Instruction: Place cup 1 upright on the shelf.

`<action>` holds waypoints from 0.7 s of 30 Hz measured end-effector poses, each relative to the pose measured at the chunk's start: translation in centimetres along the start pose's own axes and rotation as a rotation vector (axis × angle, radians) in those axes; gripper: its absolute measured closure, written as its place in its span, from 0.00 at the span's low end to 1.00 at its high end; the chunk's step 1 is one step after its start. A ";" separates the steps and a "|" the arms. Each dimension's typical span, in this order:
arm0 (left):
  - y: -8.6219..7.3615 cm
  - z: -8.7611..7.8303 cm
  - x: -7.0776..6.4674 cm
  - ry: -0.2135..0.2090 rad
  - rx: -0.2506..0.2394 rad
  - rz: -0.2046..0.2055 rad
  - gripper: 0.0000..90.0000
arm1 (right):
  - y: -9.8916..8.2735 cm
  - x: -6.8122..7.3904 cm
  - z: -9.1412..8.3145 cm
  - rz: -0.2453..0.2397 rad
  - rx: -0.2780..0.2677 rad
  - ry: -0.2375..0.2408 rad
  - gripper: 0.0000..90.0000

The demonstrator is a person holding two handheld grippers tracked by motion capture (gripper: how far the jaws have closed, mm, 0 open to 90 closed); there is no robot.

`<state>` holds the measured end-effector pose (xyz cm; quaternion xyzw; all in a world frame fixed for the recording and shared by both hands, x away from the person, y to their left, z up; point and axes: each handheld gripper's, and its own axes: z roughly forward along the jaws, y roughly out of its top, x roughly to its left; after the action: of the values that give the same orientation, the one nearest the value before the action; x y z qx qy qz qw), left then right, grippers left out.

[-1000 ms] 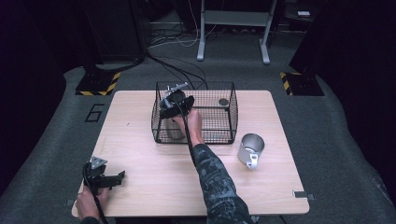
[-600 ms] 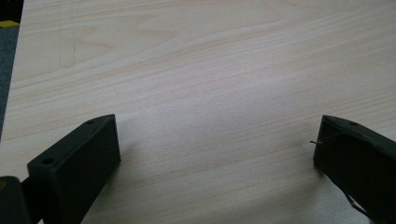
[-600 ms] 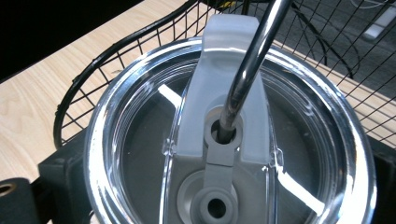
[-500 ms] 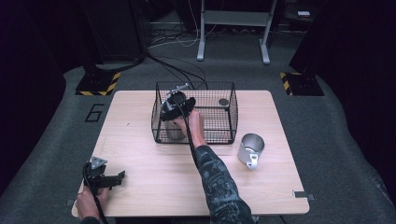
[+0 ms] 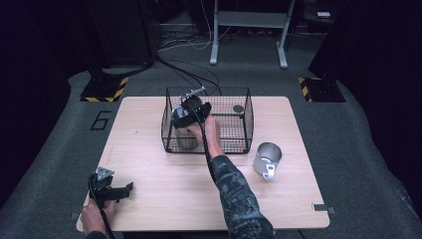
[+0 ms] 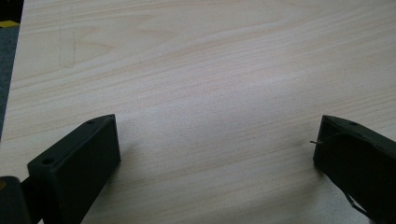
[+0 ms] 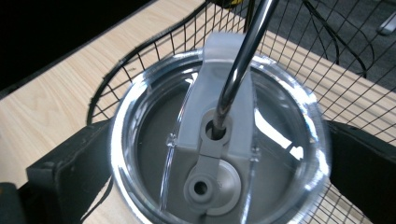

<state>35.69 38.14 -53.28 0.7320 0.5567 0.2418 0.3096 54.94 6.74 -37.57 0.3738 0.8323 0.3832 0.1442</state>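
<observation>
The tumbler [image 5: 185,137] stands in the left end of the wire basket [image 5: 246,124] in the high view, with the right gripper [image 5: 186,113] over its top and the right hand [image 5: 206,130] reaching in over the near wall. Against the pictures from a second and half a second ago, that gripper sits a touch lower and nearer the near wall; the change is slight, so the tumbler is probably being lowered or settled rather than carried. A steel cup [image 5: 267,159] stands on the table [image 5: 298,199] outside the basket, to its right, and a small dark round thing [image 5: 238,108] lies in the basket's far right part. The left gripper [image 5: 112,190] rests near the near left corner, as before.

In the left gripper view the jaws stand wide apart over bare wood, holding nothing.

In the right gripper view the jaws press on either side of the tumbler's clear lid [image 7: 219,140], a metal straw [image 7: 240,60] rising through it. Whether the tumbler's base touches the basket floor is hidden, so I can't say it is ready to release.
</observation>
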 end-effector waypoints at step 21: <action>0.0 0.1 -0.1 0.002 -0.009 -0.013 0.00 | -3.1 -0.4 -8.4 -0.029 -0.070 0.047 0.00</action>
<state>35.72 38.05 -53.34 0.7267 0.5605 0.2430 0.3140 49.21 0.62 -34.31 0.3472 0.8270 0.4183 0.1432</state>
